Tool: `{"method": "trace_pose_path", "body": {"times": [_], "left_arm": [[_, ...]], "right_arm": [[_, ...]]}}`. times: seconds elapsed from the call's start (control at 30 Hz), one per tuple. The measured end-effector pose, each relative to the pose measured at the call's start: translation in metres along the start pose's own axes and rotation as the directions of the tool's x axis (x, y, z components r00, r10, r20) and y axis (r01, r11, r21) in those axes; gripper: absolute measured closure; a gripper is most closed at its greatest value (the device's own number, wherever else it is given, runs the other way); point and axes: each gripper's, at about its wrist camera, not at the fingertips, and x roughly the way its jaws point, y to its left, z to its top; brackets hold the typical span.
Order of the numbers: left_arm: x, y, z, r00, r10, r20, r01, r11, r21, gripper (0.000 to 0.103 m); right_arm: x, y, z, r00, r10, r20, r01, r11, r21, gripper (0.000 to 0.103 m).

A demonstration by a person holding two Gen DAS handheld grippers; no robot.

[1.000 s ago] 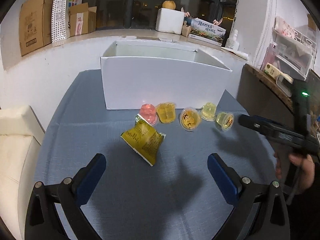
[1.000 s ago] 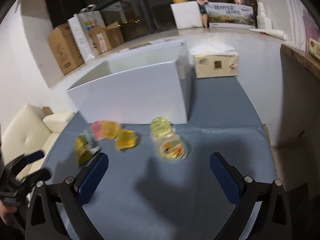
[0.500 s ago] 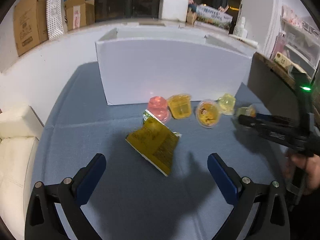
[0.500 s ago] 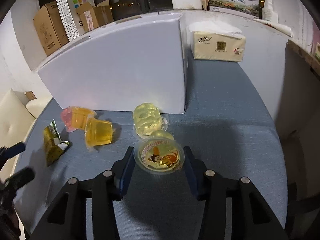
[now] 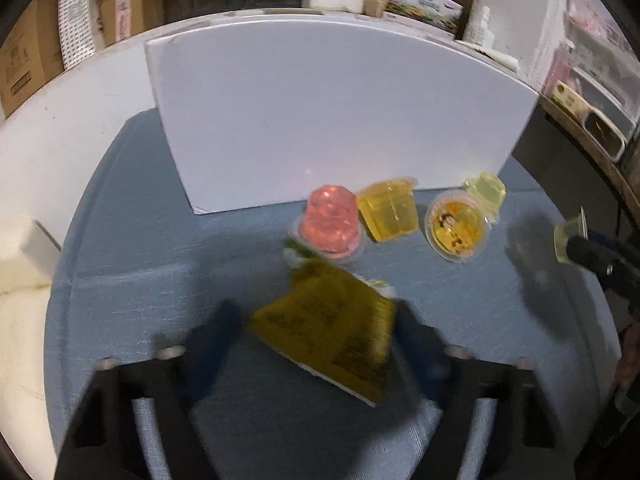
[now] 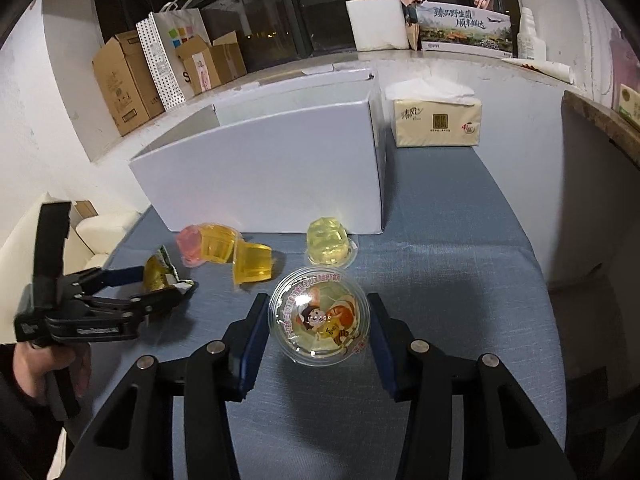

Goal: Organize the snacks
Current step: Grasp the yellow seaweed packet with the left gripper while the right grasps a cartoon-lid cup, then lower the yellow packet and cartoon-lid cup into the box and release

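A yellow snack packet [image 5: 324, 336] lies on the blue tablecloth between the blurred fingers of my left gripper [image 5: 320, 340], whose jaws are closing and pinching it; the right wrist view shows the left gripper [image 6: 158, 282] on the packet [image 6: 154, 274]. My right gripper [image 6: 318, 312] is shut on a clear jelly cup with a cartoon lid [image 6: 319, 317], held a little above the cloth; the left wrist view shows it as a yellowish cup [image 5: 566, 238]. Pink [image 5: 330, 220], yellow [image 5: 388, 212], cartoon-lidded [image 5: 458, 230] and pale yellow [image 5: 484, 194] jelly cups sit before the open white box [image 5: 320, 120].
A tissue box [image 6: 436, 122] stands to the right of the white box [image 6: 260, 184]. Cardboard boxes [image 6: 120, 80] and a paper bag line the ledge behind. A cream sofa [image 5: 20, 280] borders the table on the left, a dark counter [image 6: 600, 120] on the right.
My left gripper has come forward and down over the packet and its jaws have narrowed onto it. My right gripper has shut on the cartoon-lid cup and raised it off the cloth.
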Motion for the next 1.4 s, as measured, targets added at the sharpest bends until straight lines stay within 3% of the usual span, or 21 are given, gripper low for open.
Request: {"method": "trace_pose_path", "body": {"times": [0.17,0.37,0.47,0.67,0.9,1.0,1.2,1.23,1.3,1.33,1.4], "left_arm": [[-0.021,-0.001,-0.004,0.998,-0.030,0.057,0.030,1.000,-0.009,0.042],[-0.079,-0.008,-0.008,0.981,-0.081,0.175,0.084,0.996,-0.010,0.042],[-0.107,-0.015,0.000,0.968,-0.093,0.231,0.095,0.995,0.000,0.042],[-0.126,-0.019,0.031,0.953,-0.090,0.290,0.091,0.996,0.011,0.042],[-0.107,-0.017,0.110,0.943,-0.066,0.326,0.066,0.998,0.009,0.042],[-0.082,-0.010,0.144,0.954,-0.041,0.298,0.044,0.999,-0.004,0.042],[-0.047,-0.003,0.168,0.965,0.022,0.261,-0.022,1.000,-0.004,0.040],[-0.042,-0.001,0.169,0.970,0.027,0.242,-0.026,1.000,-0.006,0.027],[-0.035,0.001,0.168,0.977,0.039,0.210,-0.036,0.999,-0.014,0.000],[-0.037,0.001,0.165,0.973,0.047,0.225,-0.045,0.999,-0.012,0.000],[-0.038,0.002,0.161,0.972,0.056,0.230,-0.053,0.998,-0.021,0.000]], "right_arm": [[-0.007,0.007,-0.001,1.000,0.018,0.016,-0.018,1.000,-0.006,0.052],[-0.024,0.019,0.003,0.997,0.044,0.059,-0.044,0.999,-0.017,0.052],[-0.035,0.028,0.011,0.994,0.059,0.092,-0.056,0.998,-0.039,0.052],[-0.041,0.038,0.046,0.986,0.096,0.140,-0.088,0.994,-0.065,0.052],[-0.028,0.042,0.113,0.978,0.092,0.186,-0.074,0.992,-0.102,0.052],[-0.009,0.037,0.143,0.979,0.083,0.184,-0.067,0.993,-0.092,0.052],[0.035,0.022,0.173,0.992,0.055,0.111,-0.048,0.997,-0.065,0.051],[0.039,0.019,0.173,0.993,0.043,0.106,-0.037,0.998,-0.056,0.049],[0.045,0.012,0.172,0.995,0.017,0.095,-0.015,1.000,-0.026,0.016],[0.045,0.008,0.170,0.995,0.017,0.101,-0.016,1.000,-0.009,0.000],[0.042,-0.001,0.165,0.993,0.013,0.117,-0.015,1.000,0.023,0.000]]}}
